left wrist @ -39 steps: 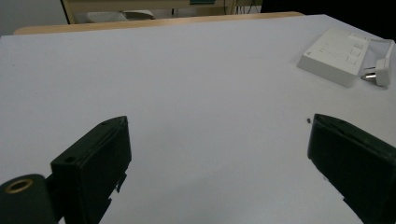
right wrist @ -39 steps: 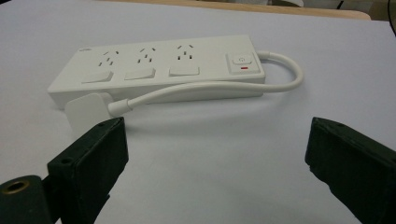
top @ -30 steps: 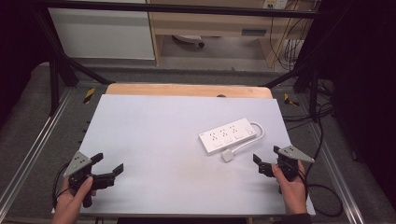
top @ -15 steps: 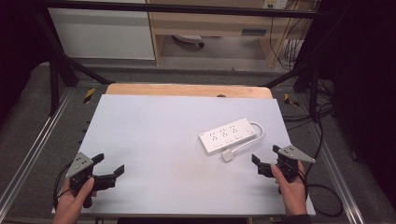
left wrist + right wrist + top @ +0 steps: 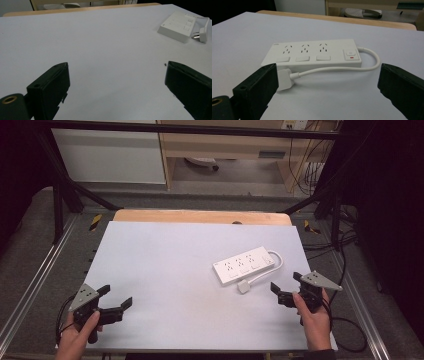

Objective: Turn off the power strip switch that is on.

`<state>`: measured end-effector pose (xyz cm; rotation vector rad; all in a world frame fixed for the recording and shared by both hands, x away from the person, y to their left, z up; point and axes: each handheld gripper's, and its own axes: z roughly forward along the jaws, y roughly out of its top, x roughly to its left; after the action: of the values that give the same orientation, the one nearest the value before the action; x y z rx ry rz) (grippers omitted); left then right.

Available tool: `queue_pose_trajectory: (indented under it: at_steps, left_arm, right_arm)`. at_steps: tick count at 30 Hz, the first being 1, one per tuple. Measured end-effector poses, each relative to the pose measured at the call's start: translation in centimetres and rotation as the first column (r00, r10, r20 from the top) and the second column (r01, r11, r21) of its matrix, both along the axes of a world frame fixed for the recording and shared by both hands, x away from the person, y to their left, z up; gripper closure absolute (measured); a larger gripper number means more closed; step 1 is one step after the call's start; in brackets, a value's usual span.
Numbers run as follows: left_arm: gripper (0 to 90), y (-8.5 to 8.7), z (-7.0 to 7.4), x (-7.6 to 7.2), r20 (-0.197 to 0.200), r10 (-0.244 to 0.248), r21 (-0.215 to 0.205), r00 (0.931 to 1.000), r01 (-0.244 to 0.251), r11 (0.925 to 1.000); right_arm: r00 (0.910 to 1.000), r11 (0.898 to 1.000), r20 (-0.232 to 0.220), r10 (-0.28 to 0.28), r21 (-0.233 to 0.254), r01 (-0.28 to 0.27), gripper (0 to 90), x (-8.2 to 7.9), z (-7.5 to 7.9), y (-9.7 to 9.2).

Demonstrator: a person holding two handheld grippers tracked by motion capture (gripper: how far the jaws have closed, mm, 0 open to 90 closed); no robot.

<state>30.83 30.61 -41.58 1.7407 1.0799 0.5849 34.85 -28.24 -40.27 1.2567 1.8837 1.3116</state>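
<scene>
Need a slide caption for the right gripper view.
Open right claw faces a white power strip, its plug lying nearest.

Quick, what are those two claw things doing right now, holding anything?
Left gripper: jaws open, holding nothing.
Right gripper: jaws open, holding nothing, facing the power strip.

Both grippers black, two chunky flat-faced jaws each. Left gripper: grey three-cornered plate on top, black pistol-style handle, thin black cable off its rear. Brass-ringed hole low beside its left jaw in the left gripper view; small round hole in that jaw's top. Right gripper: same grey plate, black cable looping behind. Right hand: dark sleeve edge at wrist.
</scene>
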Motion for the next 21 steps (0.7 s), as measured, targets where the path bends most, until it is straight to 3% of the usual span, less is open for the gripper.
queue_pose_trajectory:
  at_steps: [8, 21]
  left_arm:
    - [5.7, 0.0, -0.1, 0.0, -0.007, -0.001, 0.013, 1.0000, 0.001, 0.9999]
    - [5.7, -0.1, -0.1, 0.0, -0.010, 0.004, 0.020, 0.9999, -0.004, 0.9998]
  right_arm:
    - [0.9998, 1.000, 0.021, 0.006, 0.009, -0.006, 3.4, -0.3, 0.8, 0.2]
    - [0.9965, 0.999, 0.077, 0.033, 0.008, -0.034, 3.1, 1.7, 3.8, 1.6]
